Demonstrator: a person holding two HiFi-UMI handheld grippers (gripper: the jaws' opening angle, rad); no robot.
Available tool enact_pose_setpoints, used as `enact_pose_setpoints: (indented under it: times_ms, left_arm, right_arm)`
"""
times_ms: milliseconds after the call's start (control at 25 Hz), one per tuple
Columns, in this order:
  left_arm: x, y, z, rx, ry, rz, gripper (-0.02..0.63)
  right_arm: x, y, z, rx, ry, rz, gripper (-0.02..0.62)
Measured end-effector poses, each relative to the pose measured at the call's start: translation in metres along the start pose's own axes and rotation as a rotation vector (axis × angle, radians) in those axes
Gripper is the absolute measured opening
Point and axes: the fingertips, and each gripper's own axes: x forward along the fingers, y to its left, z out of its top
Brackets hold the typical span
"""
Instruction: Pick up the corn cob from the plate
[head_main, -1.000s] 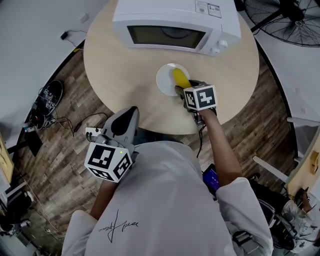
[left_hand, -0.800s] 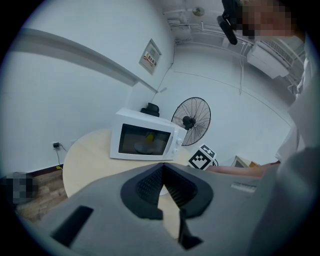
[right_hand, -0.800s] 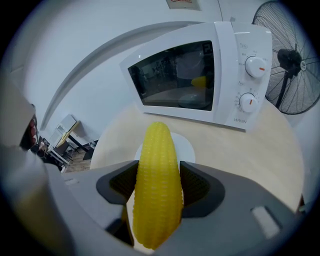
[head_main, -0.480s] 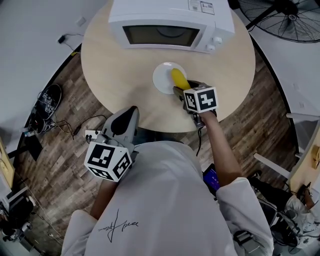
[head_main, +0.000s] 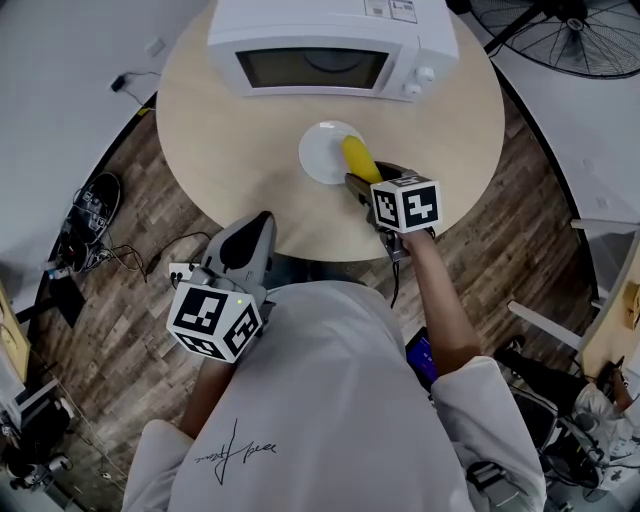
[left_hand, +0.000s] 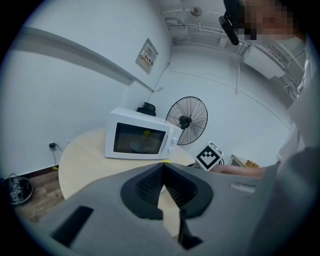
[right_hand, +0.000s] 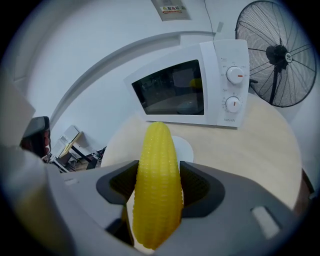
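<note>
Right tool (right_hand: 159, 192) clenched on corn cob (right_hand: 155, 165), lengthwise between pads. Cob tip pointing out over white plate (head_main: 316, 158) on round table (head_main: 230, 150), near side of microwave (head_main: 320, 45). Left tool (left_hand: 164, 187) closed on nothing, parked at table's near edge.

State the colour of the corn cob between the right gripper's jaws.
The ridged corn cob is bright yellow all over; the right gripper view shows it best.
</note>
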Motion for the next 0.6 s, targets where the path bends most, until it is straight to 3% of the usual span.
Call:
enact_pose_setpoints:
  times_ms: [600]
  left_arm:
    - [-0.001, -0.009, -0.004, -0.012, -0.010, 0.013, -0.009]
  right_arm:
    - [-0.037, -0.001, 0.005, -0.005, -0.078, 0.007, 0.268]
